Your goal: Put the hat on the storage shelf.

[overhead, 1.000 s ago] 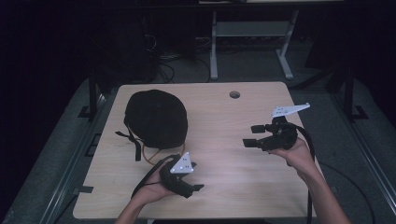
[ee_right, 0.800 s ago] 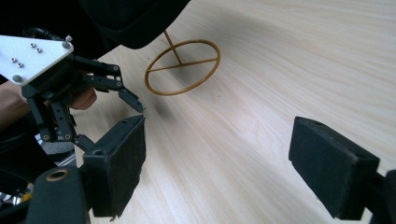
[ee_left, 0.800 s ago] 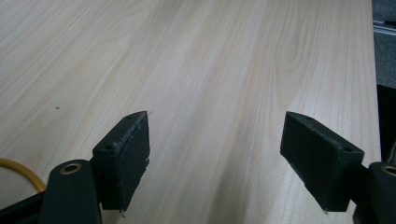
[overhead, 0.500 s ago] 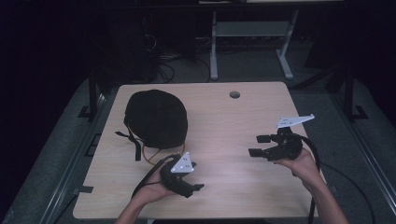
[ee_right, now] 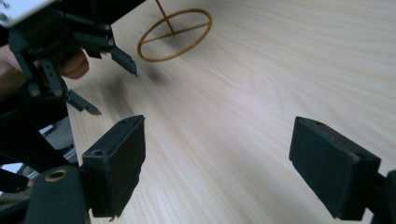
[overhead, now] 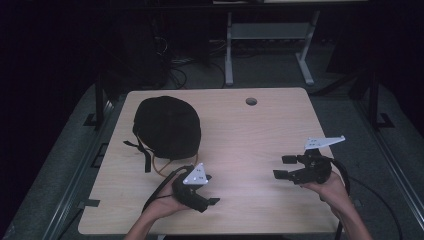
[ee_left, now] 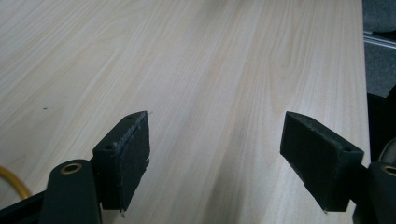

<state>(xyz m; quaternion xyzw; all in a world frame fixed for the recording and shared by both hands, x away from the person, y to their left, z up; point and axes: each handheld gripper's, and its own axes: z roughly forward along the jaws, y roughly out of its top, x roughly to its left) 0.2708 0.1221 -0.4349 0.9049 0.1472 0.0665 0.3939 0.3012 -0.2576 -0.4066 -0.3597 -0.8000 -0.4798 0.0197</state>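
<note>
A black cap (overhead: 167, 127) with dangling straps lies on the left half of the wooden table (overhead: 250, 135). A thin yellow ring (overhead: 161, 169) rests just in front of it and appears again in the right gripper view (ee_right: 175, 35). My left gripper (overhead: 211, 190) sits near the front edge, right of the ring, open with nothing in it. Its jaws (ee_left: 215, 140) stand wide over bare wood. My right gripper (overhead: 284, 167) hovers at the front right, open, pointing left. Its jaws (ee_right: 217, 140) are apart over bare wood, with the left gripper (ee_right: 70, 51) beyond them.
A round cable hole (overhead: 251, 101) sits near the table's far edge. Behind the table stand a white metal frame (overhead: 270, 35) and tangled cables (overhead: 185, 65) on the dark floor. A bit of yellow cord (ee_left: 14, 184) shows at the left gripper view's lower left.
The right gripper has come back toward the front edge and slightly right, staying open. The left gripper and the cap have stayed where they were.
</note>
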